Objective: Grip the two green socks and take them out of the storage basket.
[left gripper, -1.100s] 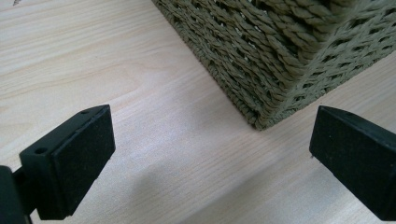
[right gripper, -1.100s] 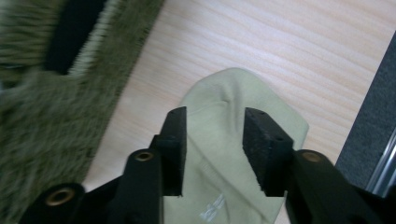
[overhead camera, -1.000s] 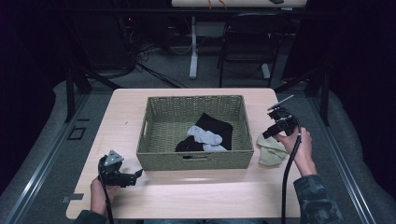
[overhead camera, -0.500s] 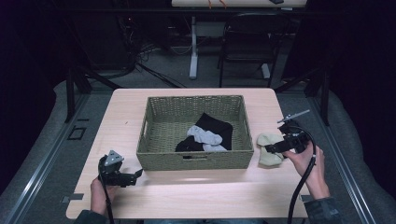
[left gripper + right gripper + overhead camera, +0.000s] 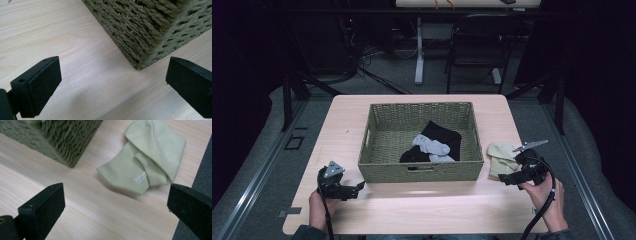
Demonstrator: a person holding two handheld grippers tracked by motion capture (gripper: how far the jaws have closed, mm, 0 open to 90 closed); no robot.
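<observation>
While the rectangular olive wicker basket (image 5: 422,170) mid-table holds black (image 5: 443,136) and grey socks (image 5: 431,146), a folded pale-green sock (image 5: 147,162) lies near the table's right edge; the left gripper (image 5: 110,82) and right gripper (image 5: 115,207) gape, empty.

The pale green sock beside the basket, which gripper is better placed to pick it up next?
Probably the right gripper: open, beside the pale green sock. The left gripper is at the basket's far corner.

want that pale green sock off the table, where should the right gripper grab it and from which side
Grip the sock at its folded, doubled-up middle, where layers bunch and give the jaws something raised to pinch. Come from above with the right gripper, already open and beside it. The sock lies flat on the table, so a side approach would probably slide under nothing; the basket flanks one side.
</observation>
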